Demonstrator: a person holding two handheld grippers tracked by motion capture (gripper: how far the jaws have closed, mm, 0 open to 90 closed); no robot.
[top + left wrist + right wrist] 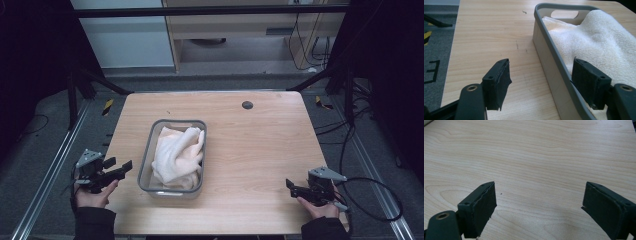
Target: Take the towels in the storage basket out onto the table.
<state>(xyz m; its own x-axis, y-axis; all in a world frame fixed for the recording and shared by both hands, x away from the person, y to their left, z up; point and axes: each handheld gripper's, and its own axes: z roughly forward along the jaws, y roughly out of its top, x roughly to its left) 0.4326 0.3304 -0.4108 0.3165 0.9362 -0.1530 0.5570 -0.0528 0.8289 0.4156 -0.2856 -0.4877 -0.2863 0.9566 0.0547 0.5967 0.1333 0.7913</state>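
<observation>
A grey-rimmed bin (145, 159) stands left of the table's middle with a crumpled cream towel (178, 155) inside it. My left gripper (118, 167) hovers at the table's left edge, just left of the bin, open and holding nothing. In the left gripper view the gripper (541, 76) points along the bin's left wall (549, 55), and the towel (599, 42) rises above the rim. My right gripper (292, 187) sits low near the front right corner, open, with bare wood between its jaws (539, 197).
The wooden table (260, 145) has a small dark round cap (247, 105) near its far edge. Metal rails and dark floor flank both sides. A cable (375, 200) loops off the right gripper past the table's right edge.
</observation>
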